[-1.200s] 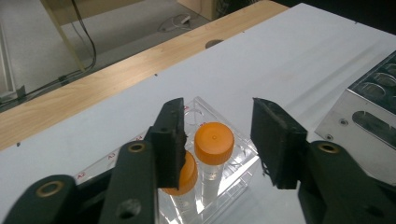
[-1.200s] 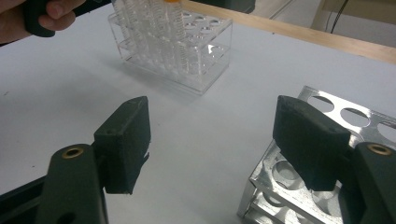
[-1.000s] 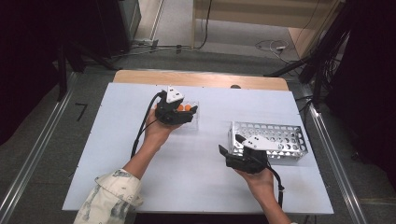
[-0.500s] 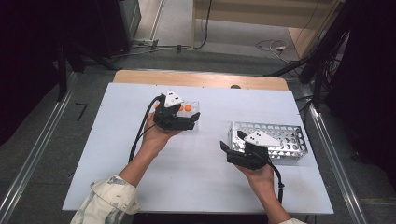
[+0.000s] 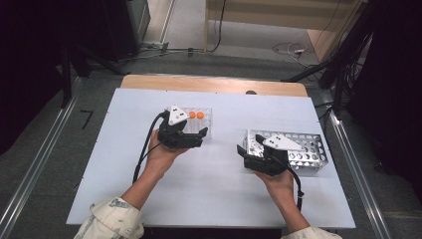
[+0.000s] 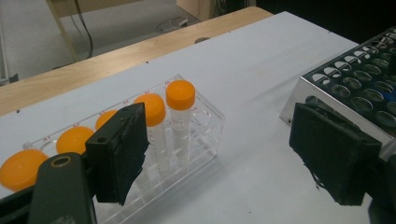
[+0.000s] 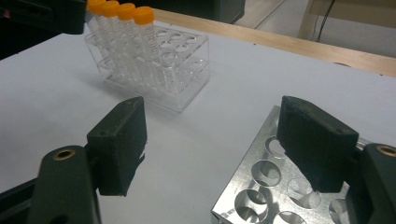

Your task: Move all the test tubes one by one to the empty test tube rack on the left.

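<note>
Pale tabletop on a wooden bench, dark room and cables around it. From up high, our left gripper sits by the clear rack, jaws just opening with nothing between them; right gripper hovers at the metal rack. Left gripper view: jaws spread beside orange-capped tubes. Right gripper view: jaws spread, empty. Next we'd probably pinch a tube.

Left tool seemingly open by clear tube rack, metal rack right
</note>
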Available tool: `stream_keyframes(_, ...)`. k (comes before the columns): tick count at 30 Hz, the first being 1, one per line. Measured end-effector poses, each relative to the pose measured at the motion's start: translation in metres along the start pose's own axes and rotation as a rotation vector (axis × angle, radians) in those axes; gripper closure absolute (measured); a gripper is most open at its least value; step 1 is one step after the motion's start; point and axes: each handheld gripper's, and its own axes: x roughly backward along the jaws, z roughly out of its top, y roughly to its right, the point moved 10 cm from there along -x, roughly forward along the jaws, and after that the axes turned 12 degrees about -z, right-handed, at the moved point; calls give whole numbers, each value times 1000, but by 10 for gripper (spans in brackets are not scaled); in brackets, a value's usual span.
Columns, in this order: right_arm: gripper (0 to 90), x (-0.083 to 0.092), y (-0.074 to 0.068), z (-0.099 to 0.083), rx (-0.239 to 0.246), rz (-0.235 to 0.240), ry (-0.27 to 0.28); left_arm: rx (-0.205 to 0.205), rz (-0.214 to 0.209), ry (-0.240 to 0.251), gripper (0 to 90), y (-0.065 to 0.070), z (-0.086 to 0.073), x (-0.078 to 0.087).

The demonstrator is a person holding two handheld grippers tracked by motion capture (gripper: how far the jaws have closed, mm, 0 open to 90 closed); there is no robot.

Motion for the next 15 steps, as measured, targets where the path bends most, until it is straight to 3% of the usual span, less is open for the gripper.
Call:
stream_keyframes(2, 223, 0, 2, 1, 2, -3, 2, 5, 17, 10, 184, 1, -3, 5)
stream_keyframes(5, 215, 1, 5, 0, 3, -10, -4, 26, 8, 14, 172, 5, -12, 11)
stream_keyframes(9, 200, 3, 8, -3, 0, -9, -13, 19, 37, -16, 171, 4, -38, 19)
stream_keyframes(13, 190, 5, 10, -5, 2, -12, -17, 62, 41, -14, 171, -1, -56, 23)
stream_keyframes(15, 184, 5, 11, -5, 4, -17, -18, 64, 47, -12, 171, -3, -60, 25)
